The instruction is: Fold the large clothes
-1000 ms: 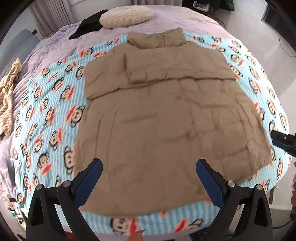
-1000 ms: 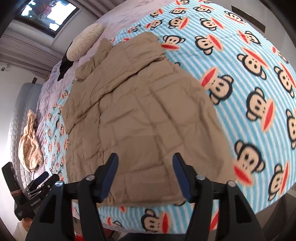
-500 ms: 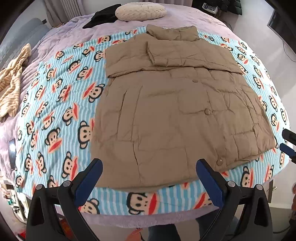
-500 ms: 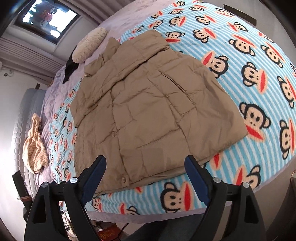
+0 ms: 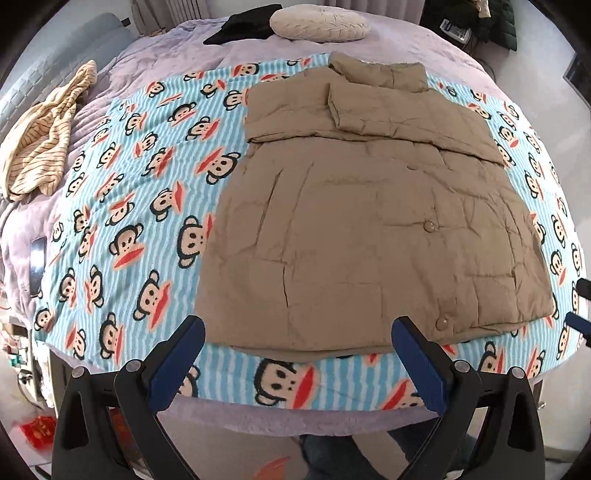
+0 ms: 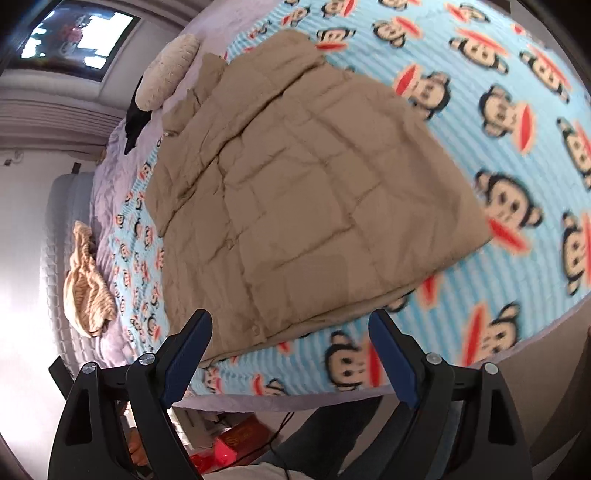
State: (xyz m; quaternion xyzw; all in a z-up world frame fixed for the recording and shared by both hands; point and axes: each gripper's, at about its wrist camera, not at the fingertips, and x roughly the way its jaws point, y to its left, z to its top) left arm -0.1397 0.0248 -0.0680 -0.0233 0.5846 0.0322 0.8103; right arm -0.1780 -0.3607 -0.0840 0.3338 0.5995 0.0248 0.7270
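Item count, both views combined:

- One tan quilted jacket (image 5: 373, 221) (image 6: 295, 192), laid flat; three round snap buttons (image 5: 429, 225) visible on its front in the left wrist view.
- One blue striped monkey-print blanket (image 5: 147, 206) (image 6: 517, 110) under the jacket.
- One lilac bed cover (image 5: 155, 62) (image 6: 110, 158) beneath the blanket.
- One round cream cushion (image 5: 319, 26) (image 6: 168, 70).
- One black garment (image 5: 243, 24) (image 6: 135, 120) beside the cushion.
- One cream striped garment (image 5: 40, 136) (image 6: 86, 291), bunched up.
- Two grippers: left gripper (image 5: 297, 332), right gripper (image 6: 290, 328); two blue-padded fingers on each, four in all.
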